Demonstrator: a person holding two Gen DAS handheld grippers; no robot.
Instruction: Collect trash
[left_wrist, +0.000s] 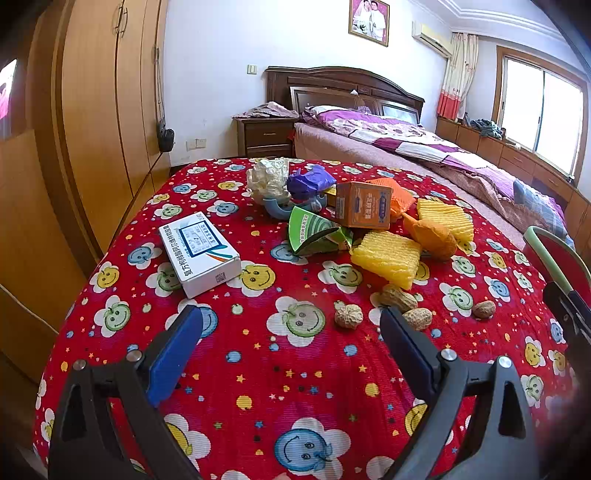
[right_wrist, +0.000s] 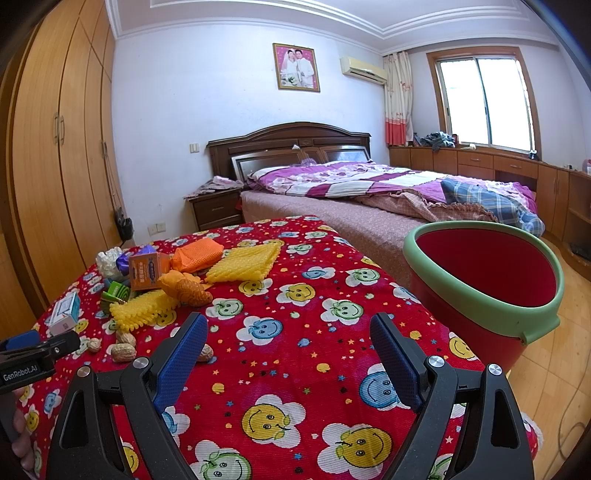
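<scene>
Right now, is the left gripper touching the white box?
Apart. The left wrist view shows red cloth between the open left gripper and the white box.

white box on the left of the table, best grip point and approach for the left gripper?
Pinch the white box across its narrow width, on the two long side walls near the middle. It lies flat, its long axis running away from the left gripper, so come down from above with the jaws, already open, straddling the long sides. The cloth around it looks clear.
</scene>
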